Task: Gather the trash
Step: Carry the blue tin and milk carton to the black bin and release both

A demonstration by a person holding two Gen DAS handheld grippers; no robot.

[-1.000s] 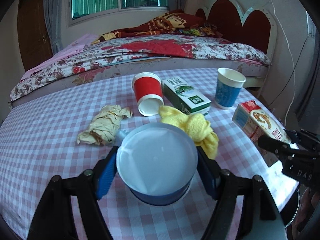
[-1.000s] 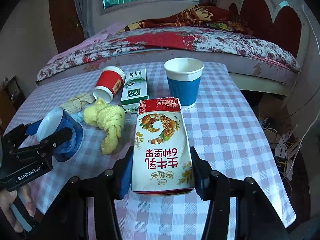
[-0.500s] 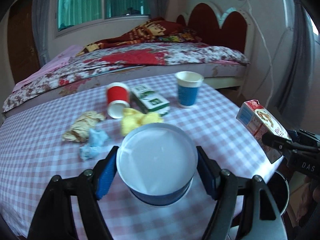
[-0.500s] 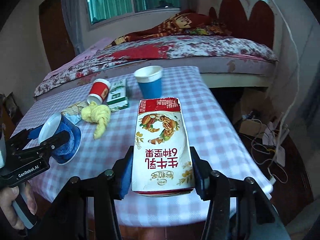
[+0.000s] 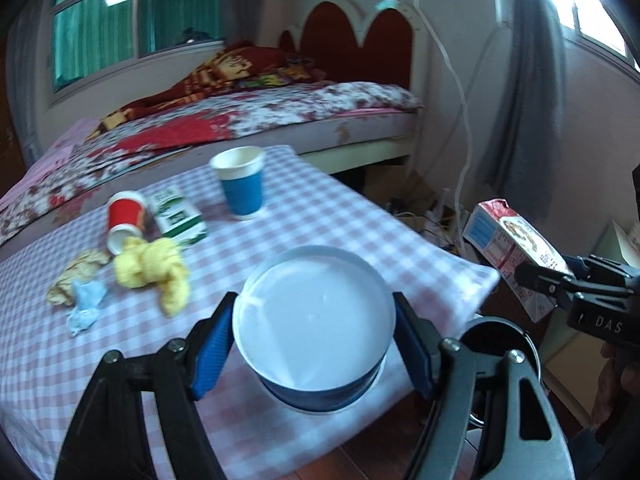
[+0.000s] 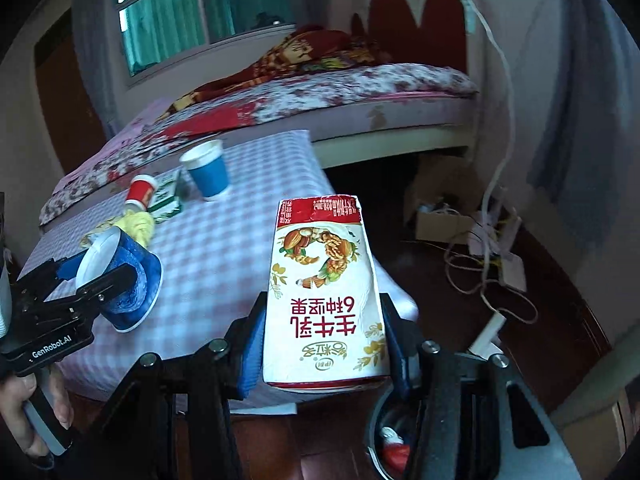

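My left gripper [image 5: 314,354] is shut on a blue paper cup [image 5: 314,320], held with its white base toward the camera, above the table's near right corner. My right gripper [image 6: 322,344] is shut on a white and red milk carton [image 6: 324,292], held past the table's right edge; the carton [image 5: 516,252] also shows in the left wrist view. A bin [image 6: 394,436] with a metal rim sits on the floor just below both grippers, its rim [image 5: 496,324] dark inside. On the pink checked table [image 5: 304,208] lie a red cup [image 5: 124,216], a green box [image 5: 178,216], an upright blue cup [image 5: 242,186], a yellow cloth [image 5: 154,268] and crumpled papers [image 5: 78,276].
A bed [image 5: 248,120] with a floral cover runs behind the table. Cables, a power strip [image 6: 508,268] and a cardboard box [image 6: 444,200] lie on the dark floor to the right. A hand [image 6: 24,404] holds the left gripper's handle.
Both grippers have swung right, off the middle of the table toward its right corner, still carrying the cup and the carton. The floor bin has come into view beneath them.
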